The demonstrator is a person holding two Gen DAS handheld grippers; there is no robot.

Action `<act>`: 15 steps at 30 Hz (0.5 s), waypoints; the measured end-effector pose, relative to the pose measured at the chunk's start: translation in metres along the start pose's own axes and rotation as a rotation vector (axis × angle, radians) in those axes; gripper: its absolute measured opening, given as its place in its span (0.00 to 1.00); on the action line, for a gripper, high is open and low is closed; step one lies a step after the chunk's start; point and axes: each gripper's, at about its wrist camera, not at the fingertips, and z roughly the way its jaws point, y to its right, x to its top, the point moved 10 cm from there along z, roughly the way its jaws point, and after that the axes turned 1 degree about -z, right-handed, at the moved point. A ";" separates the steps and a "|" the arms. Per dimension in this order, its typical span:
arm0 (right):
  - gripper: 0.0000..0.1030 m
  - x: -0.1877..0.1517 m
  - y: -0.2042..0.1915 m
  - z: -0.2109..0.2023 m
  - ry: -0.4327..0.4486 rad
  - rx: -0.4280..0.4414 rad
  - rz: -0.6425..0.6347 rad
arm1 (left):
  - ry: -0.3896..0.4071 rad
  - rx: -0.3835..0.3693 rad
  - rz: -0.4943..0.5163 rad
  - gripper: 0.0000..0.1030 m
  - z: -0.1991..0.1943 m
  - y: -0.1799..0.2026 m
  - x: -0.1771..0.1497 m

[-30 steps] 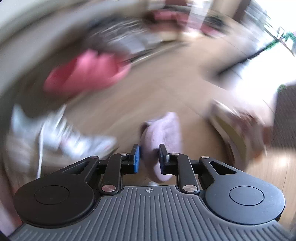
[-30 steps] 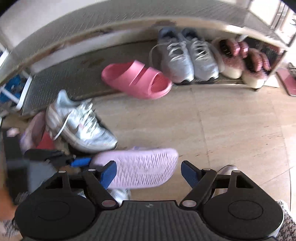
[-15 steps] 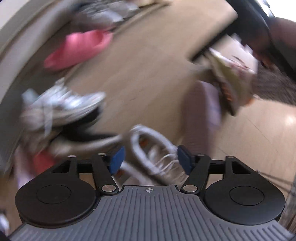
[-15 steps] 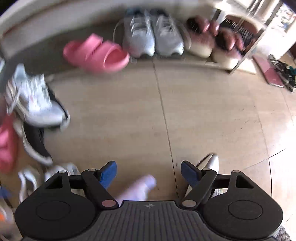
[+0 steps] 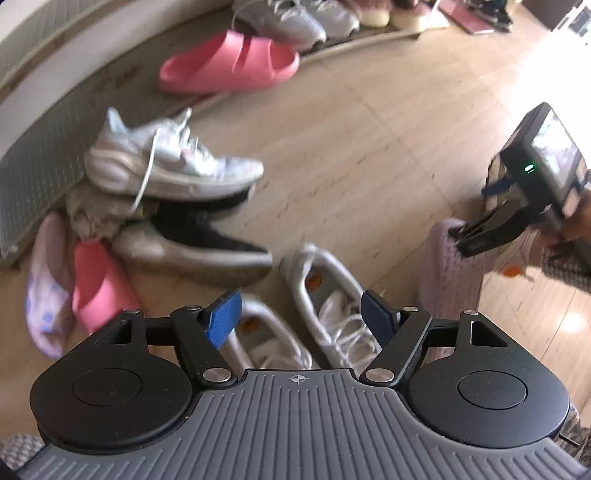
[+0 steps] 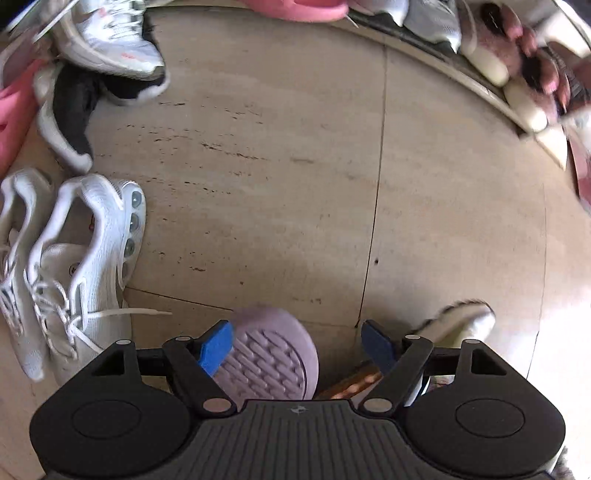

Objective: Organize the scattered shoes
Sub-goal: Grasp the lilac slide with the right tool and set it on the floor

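With both the left gripper (image 5: 301,314) and right gripper (image 6: 297,345) spread wide and empty, grey sneakers (image 5: 295,20) sit racked while the lilac slipper (image 6: 269,360) and others await sorting.

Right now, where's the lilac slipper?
Sole-up on the floor: in the right wrist view the lilac slipper lies under the open right gripper, nearer its left pad, white sneakers off to the left. In the left wrist view it's far right.
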 end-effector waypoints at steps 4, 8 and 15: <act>0.78 -0.012 0.014 0.025 -0.061 0.063 0.155 | 0.010 -0.015 0.036 0.75 -0.004 0.008 0.001; 0.87 -0.012 0.013 0.039 -0.055 0.158 0.159 | -0.003 -0.009 0.068 0.75 0.001 0.011 -0.001; 0.78 -0.011 -0.003 0.052 -0.166 0.394 0.293 | -0.051 -0.003 0.053 0.75 0.018 0.010 -0.003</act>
